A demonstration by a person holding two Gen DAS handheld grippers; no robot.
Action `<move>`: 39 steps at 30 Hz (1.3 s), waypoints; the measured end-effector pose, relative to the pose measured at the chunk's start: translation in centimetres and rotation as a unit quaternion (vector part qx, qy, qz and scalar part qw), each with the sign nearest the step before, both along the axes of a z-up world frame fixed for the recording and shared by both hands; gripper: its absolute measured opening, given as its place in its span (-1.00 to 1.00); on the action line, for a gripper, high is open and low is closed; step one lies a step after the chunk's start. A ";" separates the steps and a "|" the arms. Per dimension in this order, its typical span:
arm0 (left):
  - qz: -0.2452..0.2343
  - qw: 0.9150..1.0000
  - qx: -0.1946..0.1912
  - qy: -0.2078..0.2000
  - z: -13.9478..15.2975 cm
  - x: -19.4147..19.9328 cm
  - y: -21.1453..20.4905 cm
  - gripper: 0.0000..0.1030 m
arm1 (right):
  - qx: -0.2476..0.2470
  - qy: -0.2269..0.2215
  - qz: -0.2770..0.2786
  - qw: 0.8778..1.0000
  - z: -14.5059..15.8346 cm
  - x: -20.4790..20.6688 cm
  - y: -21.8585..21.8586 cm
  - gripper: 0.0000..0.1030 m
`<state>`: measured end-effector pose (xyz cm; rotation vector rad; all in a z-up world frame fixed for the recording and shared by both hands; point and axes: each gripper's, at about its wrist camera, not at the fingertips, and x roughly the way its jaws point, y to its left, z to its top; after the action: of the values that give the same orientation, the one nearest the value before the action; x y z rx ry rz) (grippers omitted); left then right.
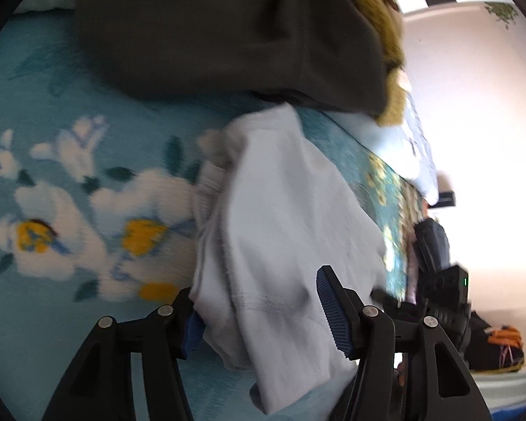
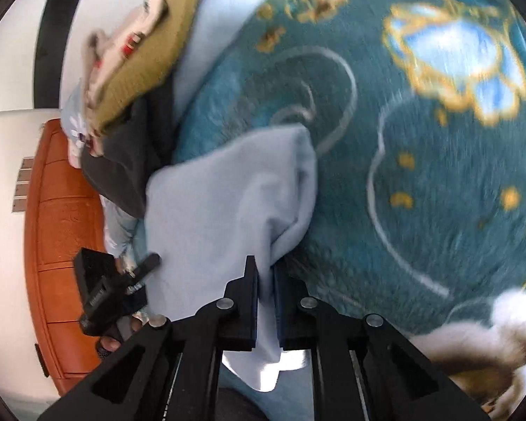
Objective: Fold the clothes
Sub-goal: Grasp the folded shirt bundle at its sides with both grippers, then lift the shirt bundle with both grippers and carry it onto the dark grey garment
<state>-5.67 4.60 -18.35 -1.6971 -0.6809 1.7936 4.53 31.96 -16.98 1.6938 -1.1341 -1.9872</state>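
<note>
Soft pale-blue garment is being pinched tight by the right gripper, bunched lengthwise, draped between the left gripper's half-spread jaws, above the plush floral blanket.

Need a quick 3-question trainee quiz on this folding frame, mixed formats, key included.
1. True or false: the right gripper is shut on the pale blue cloth garment.
2. Which lies directly beneath the olive knitted garment in the pile: A) dark grey garment, B) orange towel?
3. Fill in: the left gripper fingers stand ____ around the pale garment.

Key: 1 true; 2 A; 3 open.
</note>
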 end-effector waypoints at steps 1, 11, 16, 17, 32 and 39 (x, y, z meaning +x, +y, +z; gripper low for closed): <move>-0.007 1.000 0.007 -0.002 0.1 0.1 0.3 0.18 | 0.006 0.008 0.003 1.000 0.5 -0.6 0.5 -0.86; 0.023 1.000 0.007 -0.015 -0.1 0.0 1.7 0.18 | 0.037 0.029 0.007 0.999 2.3 -4.3 5.2 -0.87; 0.040 0.999 -0.017 0.004 0.3 -0.3 1.4 0.21 | 0.025 0.038 0.014 0.999 1.8 -3.7 4.7 -0.65; 0.041 0.999 -0.021 0.003 0.1 -0.4 1.5 0.21 | 0.021 0.039 0.014 0.999 1.7 -3.3 4.9 -0.30; 0.049 0.999 -0.022 -0.009 -0.4 0.2 1.4 -0.43 | 0.001 0.018 -0.007 1.000 -0.7 -3.0 2.1 -0.76; 0.068 0.997 -0.028 0.010 2.4 1.5 2.0 -0.72 | -0.003 0.019 -0.014 1.000 1.4 -2.8 2.3 -0.87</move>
<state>-4.20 6.63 -15.92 -1.7021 -0.7597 1.9379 1.73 34.22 -15.60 1.6381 -1.1551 -2.0216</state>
